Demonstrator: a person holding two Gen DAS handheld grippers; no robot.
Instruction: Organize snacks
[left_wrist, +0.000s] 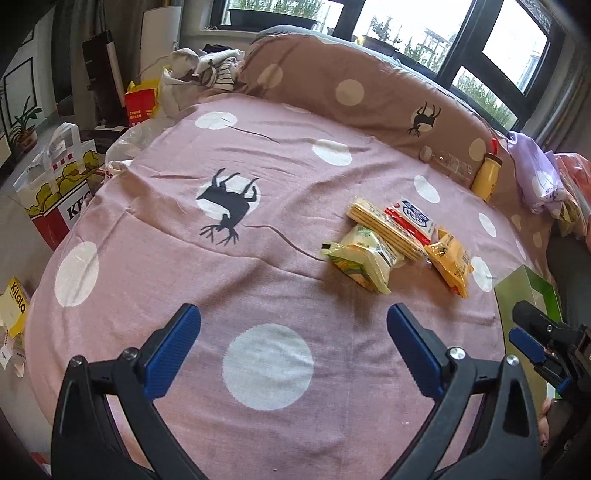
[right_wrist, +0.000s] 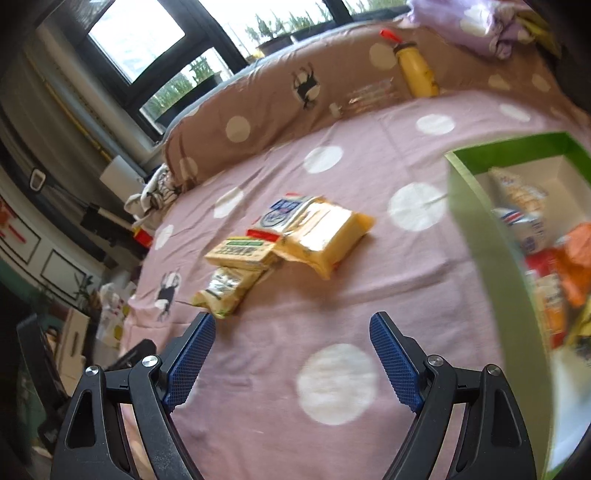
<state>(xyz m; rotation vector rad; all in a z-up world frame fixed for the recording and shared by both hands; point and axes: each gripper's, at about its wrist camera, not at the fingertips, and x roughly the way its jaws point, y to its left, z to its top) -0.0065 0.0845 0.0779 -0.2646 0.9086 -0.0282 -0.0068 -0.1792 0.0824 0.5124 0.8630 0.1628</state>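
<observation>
Work surface: one pink bedspread (left_wrist: 177, 266) printed with white dots and black deer figures.

Snack pile: four packets lie loose on the bedspread, overlapping one another.
- One striped yellow packet (left_wrist: 388, 229), long, lying across the top of the pile.
- One green-and-yellow packet (left_wrist: 360, 264), at 7 o'clock of the pile in the left wrist view.
- One red-and-white packet (left_wrist: 415, 218), at 1 o'clock of the pile.
- One orange-yellow packet (left_wrist: 452, 264), at 4 o'clock of the pile.

Container: one green box (right_wrist: 491, 251), open at the top, stands at 3 o'clock in the right wrist view, apart from the pile. Several packets lie inside; blur prevents an exact count.

Left gripper (left_wrist: 293, 325): released, jaws spread wide, nothing between them. It hangs over bare bedspread with the pile at 1 o'clock.

Right gripper (right_wrist: 291, 332): released, jaws spread wide, nothing between them. The pile lies at 12 o'clock, with one pad close to the nearest packet.

Background: one yellow bottle (left_wrist: 487, 173) with a red cap and one clear bottle (left_wrist: 448, 166) rest against one brown dotted bolster (left_wrist: 351, 92) at the far edge.
</observation>
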